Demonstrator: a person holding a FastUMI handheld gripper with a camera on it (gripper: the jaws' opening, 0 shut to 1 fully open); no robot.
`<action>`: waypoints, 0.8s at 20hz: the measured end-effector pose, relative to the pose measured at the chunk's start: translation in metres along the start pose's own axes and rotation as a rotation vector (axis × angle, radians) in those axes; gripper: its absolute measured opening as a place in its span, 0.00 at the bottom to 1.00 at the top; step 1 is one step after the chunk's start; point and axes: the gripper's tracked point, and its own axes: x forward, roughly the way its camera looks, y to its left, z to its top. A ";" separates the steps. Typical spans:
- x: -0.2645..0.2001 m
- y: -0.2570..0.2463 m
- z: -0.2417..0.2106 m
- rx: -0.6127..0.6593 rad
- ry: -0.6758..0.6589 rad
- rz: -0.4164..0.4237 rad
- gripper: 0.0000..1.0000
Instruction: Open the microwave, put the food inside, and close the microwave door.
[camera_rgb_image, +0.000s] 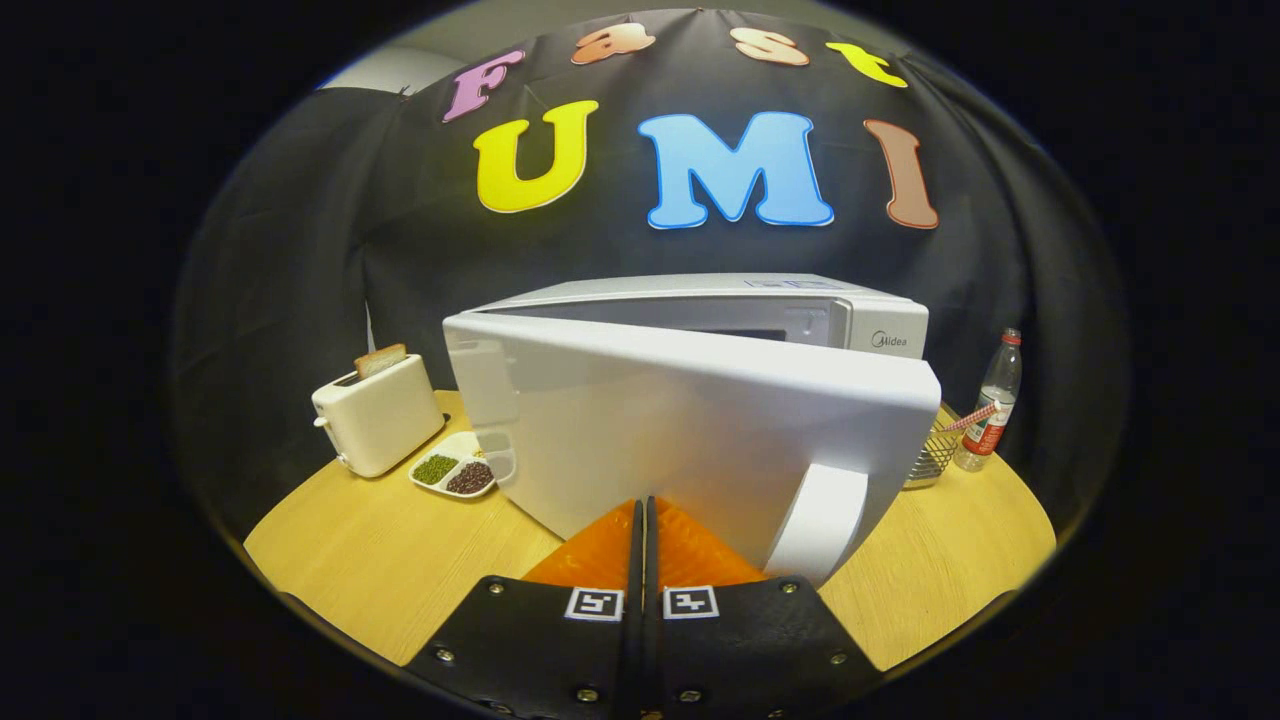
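Wood-grain bench (400, 560) carries everything in sight, and nearest of all are the jaws (641, 512), pressed together with no gap between the two fingers and nothing held in them. Their tips sit right at the outer face of the one microwave door (690, 430), just left of its single white handle (815, 525); whether the tips actually touch the door cannot be told.

That door is swung partly open, angled across the front of the one white microwave (760, 315), so it blocks most of the oven's opening; only a thin strip of the cavity shows above the door's top edge. No food can be made out inside from here.

Left of the door, close beside its hinge side, lies one white divided dish (462, 465) with green grains in one compartment and dark brown ones in another; a third part is half hidden behind the door. Just beyond it stands one white toaster (378, 415) with a single slice of bread (380, 360) standing up out of a slot.

Right of the microwave, one wire basket (935, 455) peeks out from behind the door, and one clear plastic bottle (990, 400) with a red cap stands upright just beside it, near the bench's far edge.
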 end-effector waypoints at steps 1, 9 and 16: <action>0.005 -0.006 0.002 0.000 -0.003 -0.012 0.00; 0.049 -0.027 0.023 0.017 -0.017 -0.055 0.00; 0.076 -0.035 0.035 0.046 -0.015 -0.078 0.00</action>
